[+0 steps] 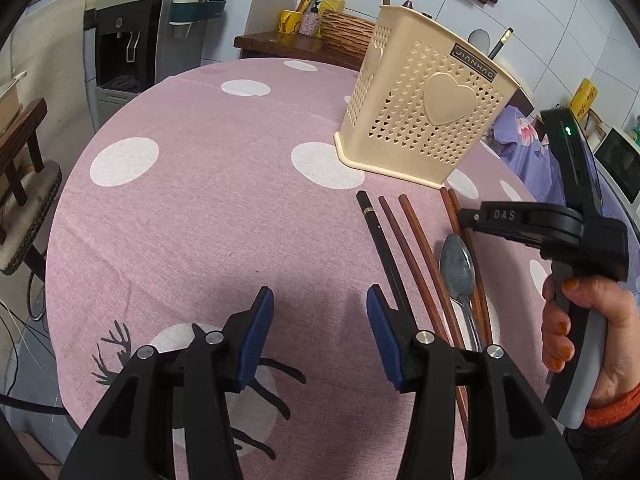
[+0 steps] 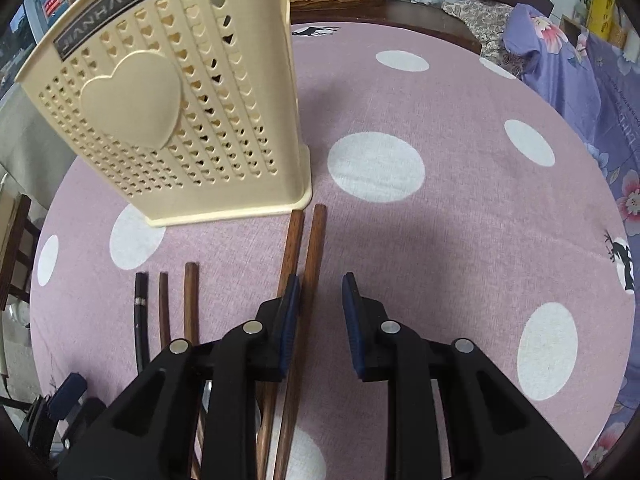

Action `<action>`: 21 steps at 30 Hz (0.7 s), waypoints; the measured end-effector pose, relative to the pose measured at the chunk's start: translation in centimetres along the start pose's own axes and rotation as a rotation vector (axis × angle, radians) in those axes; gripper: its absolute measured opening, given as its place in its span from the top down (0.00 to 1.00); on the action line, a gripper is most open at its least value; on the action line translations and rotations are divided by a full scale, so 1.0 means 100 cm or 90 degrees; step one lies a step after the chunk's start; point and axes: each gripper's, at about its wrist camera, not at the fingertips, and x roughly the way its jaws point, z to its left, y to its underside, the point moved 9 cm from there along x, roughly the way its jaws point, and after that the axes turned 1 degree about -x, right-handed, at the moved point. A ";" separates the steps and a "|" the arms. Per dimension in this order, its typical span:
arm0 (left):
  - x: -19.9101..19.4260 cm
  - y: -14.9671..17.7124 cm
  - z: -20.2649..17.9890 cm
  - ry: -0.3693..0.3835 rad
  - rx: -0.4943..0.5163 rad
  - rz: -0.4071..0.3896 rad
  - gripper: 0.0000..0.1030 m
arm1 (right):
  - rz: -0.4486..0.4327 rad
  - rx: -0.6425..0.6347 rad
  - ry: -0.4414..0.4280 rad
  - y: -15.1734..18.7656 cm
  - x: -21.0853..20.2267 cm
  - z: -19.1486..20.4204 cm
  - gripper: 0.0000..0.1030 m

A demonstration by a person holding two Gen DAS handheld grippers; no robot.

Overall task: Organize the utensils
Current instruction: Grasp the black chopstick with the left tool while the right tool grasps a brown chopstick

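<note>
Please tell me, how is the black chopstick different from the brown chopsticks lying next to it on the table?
The black chopstick is dark with a thin metal ring near its end; the brown chopsticks are plain reddish wood with no ring. The black one lies single at the outer side of the row; several brown ones lie alongside. All rest flat on the pink tablecloth, ends toward the cream holder.

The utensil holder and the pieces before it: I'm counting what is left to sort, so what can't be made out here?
- Utensil holder inside: both views, perforated walls hide the contents; only a dark stick shows above the rim.
- Spoon handle: left wrist view, behind the left gripper fingers; absent from the right wrist view.
- Brown chopsticks near ends: right wrist view, under the right gripper.
</note>
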 end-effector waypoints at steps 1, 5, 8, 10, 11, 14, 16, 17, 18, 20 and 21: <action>0.001 -0.001 -0.002 0.000 0.002 0.003 0.53 | -0.002 -0.002 0.008 -0.002 0.002 -0.002 0.82; 0.006 -0.008 -0.011 -0.007 0.022 0.005 0.53 | -0.005 -0.004 0.015 0.000 0.000 -0.009 0.90; 0.013 -0.017 -0.022 -0.007 0.038 0.006 0.53 | -0.007 -0.019 0.010 0.011 -0.006 -0.012 0.90; 0.019 -0.022 -0.030 -0.008 0.048 0.011 0.53 | -0.006 -0.016 0.001 0.018 -0.010 -0.015 0.90; 0.023 -0.025 -0.035 -0.014 0.060 0.013 0.53 | -0.005 -0.013 -0.003 0.020 -0.012 -0.018 0.90; 0.035 -0.027 -0.043 -0.033 0.082 0.024 0.57 | -0.004 -0.006 -0.010 0.026 -0.015 -0.022 0.90; 0.042 -0.026 -0.045 -0.039 0.087 0.034 0.58 | -0.005 -0.007 -0.009 0.027 -0.016 -0.023 0.90; 0.044 -0.027 -0.046 -0.049 0.093 0.031 0.59 | -0.005 -0.007 -0.008 0.027 -0.016 -0.024 0.90; 0.046 -0.027 -0.046 -0.058 0.098 0.029 0.61 | -0.005 -0.005 -0.008 0.026 -0.015 -0.025 0.90; 0.048 -0.028 -0.047 -0.067 0.103 0.028 0.62 | -0.006 0.000 -0.007 0.027 -0.015 -0.025 0.90; 0.049 -0.030 -0.047 -0.071 0.105 0.029 0.63 | -0.005 0.004 -0.006 0.027 -0.015 -0.025 0.90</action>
